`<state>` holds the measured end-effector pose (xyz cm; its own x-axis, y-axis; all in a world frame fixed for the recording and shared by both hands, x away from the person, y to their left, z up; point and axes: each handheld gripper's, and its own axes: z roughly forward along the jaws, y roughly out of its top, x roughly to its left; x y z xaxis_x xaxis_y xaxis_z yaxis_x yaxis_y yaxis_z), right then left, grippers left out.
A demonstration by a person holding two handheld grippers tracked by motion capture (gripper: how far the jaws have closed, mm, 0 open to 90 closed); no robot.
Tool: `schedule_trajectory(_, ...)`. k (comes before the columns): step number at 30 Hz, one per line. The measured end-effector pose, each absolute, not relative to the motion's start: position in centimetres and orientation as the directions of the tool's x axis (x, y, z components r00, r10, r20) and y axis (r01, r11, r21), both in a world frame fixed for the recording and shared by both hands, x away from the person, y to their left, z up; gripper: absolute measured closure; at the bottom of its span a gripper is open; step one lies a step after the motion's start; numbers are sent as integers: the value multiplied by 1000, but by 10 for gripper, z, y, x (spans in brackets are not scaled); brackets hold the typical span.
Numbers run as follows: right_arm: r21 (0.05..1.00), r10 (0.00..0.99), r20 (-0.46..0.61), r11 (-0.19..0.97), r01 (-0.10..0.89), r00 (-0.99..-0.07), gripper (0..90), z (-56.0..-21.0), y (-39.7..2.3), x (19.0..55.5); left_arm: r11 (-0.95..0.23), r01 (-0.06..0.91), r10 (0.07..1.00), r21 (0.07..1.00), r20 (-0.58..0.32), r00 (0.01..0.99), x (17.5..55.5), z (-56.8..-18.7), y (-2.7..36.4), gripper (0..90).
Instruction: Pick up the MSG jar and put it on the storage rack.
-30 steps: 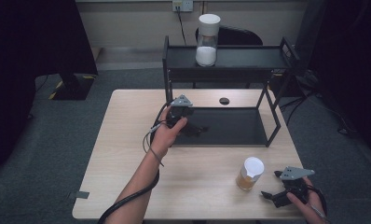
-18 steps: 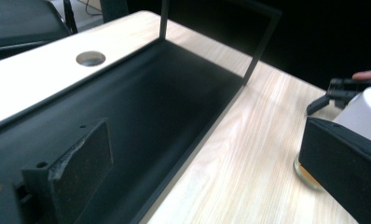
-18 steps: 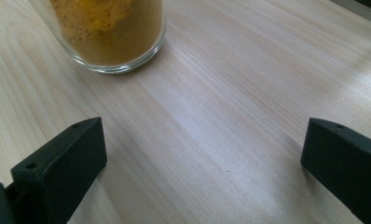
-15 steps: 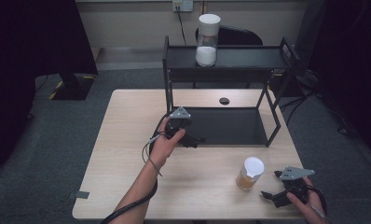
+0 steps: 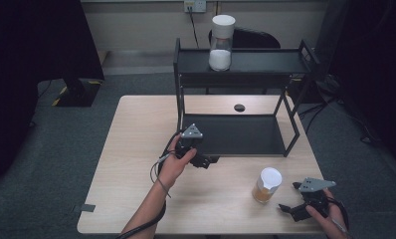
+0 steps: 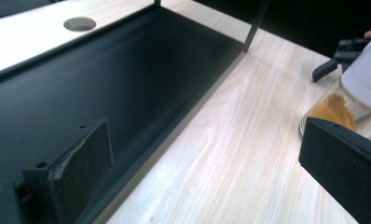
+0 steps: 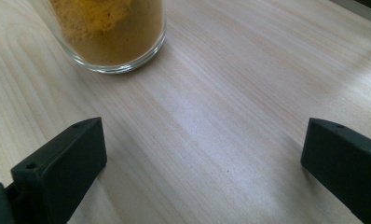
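Nearest me, just right of the jar [image 5: 267,185], my right gripper [image 5: 291,208] rests low with jaws wide and empty. That jar of yellow-brown powder stands upright before the black shelf [image 5: 236,134], long axis vertical, white lid up. Beyond it, my left gripper [image 5: 206,162], jaws wide, has withdrawn from the shelf toward the jar; I judge a pickup comes next.

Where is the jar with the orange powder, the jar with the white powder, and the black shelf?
Jar of orange powder [image 5: 268,185]: high view, on its glass side.
Jar of white powder [image 5: 221,50]: high view, on its glass body.
Black shelf [image 5: 265,62]: high view, on its bare top deck.
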<state>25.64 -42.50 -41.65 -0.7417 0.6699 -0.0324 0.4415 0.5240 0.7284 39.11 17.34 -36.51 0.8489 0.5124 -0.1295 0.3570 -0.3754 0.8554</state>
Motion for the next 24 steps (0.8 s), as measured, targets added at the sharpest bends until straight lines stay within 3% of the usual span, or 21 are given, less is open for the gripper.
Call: schedule_trajectory(24, 729, 673, -32, 522, 444, -739, 0, -417, -424, 256, -421, 376, 547, 825, -100, 831, 365, -392, 193, 23)
